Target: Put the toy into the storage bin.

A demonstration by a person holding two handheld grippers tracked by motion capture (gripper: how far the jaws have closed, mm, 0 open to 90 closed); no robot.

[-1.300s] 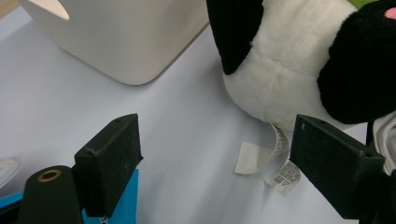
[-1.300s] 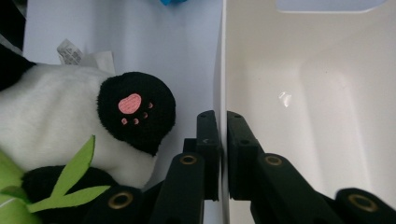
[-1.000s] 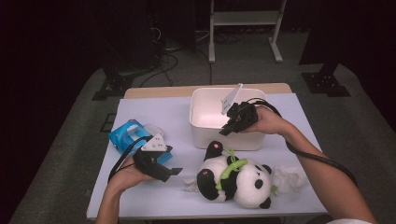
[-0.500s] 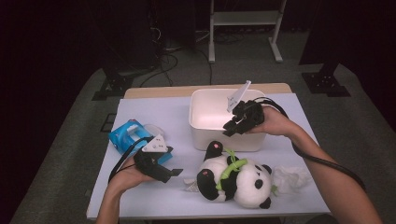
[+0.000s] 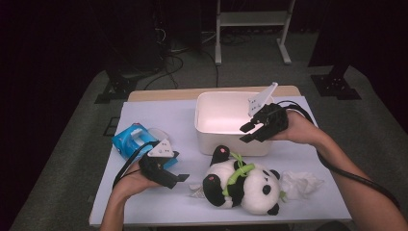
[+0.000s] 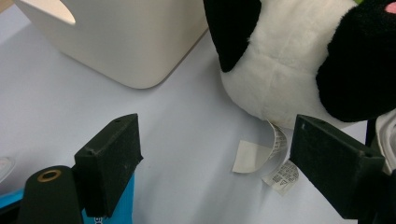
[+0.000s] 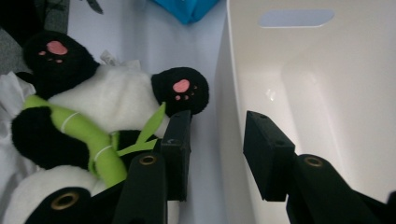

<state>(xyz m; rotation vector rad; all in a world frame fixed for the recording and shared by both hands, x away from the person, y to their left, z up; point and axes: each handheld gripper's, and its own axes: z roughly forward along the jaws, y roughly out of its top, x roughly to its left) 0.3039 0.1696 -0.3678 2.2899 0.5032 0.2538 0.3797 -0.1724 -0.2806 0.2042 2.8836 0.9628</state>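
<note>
Open sheet between left gripper (image 5: 185, 178) and panda (image 5: 240, 187), barred by white bin (image 5: 231, 142) beyond; crumpled tissue (image 5: 300, 184) beside panda's far end.

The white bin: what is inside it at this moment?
The white bin looks empty: bare floor and inner walls, in the high view and the right gripper view. The right gripper hovers over its front rim with open jaws and covers a small corner of the inside.
</note>
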